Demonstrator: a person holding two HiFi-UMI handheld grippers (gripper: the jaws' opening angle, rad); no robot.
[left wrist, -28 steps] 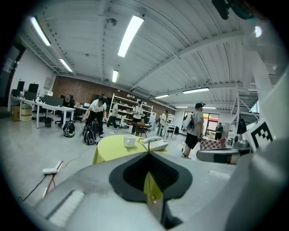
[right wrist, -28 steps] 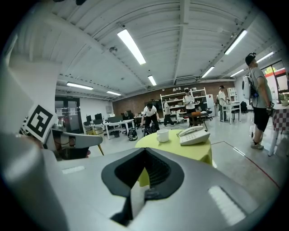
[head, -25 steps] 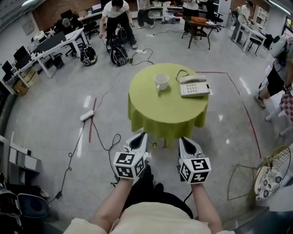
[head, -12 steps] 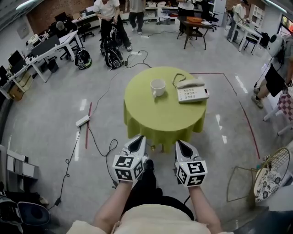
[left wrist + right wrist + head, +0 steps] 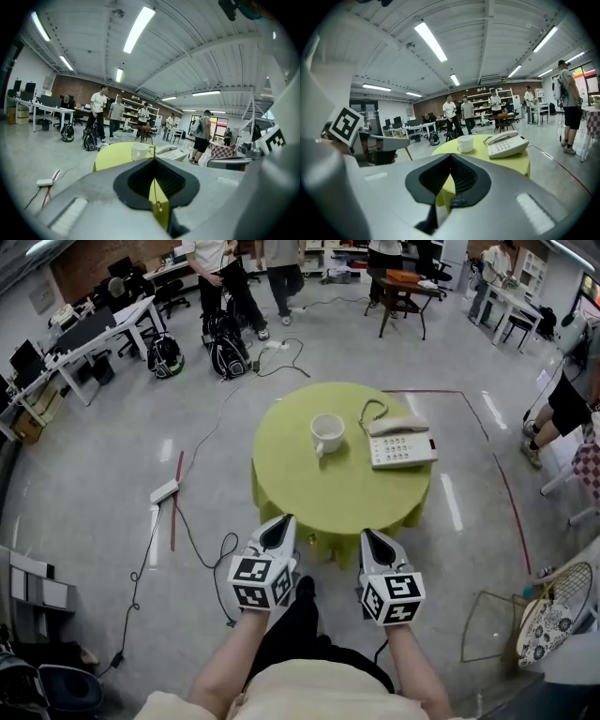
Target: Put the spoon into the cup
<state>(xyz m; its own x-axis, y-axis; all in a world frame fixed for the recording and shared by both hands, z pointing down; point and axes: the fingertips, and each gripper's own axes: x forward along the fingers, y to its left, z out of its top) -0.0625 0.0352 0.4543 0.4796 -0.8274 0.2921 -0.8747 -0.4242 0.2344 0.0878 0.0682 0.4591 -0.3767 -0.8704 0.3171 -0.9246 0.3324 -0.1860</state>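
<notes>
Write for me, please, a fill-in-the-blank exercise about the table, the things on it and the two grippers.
1. The yellow-green table has a ____ top.
2. In the head view, the telephone lies to the ____ of the white cup.
3. The left gripper and the right gripper both have their jaws ____, with nothing between them.

Missing words: round; right; shut.

Open office-lab: monitor desks [image 5: 103,329], backpacks [image 5: 225,357], ceiling strip lights [image 5: 139,29].
</notes>
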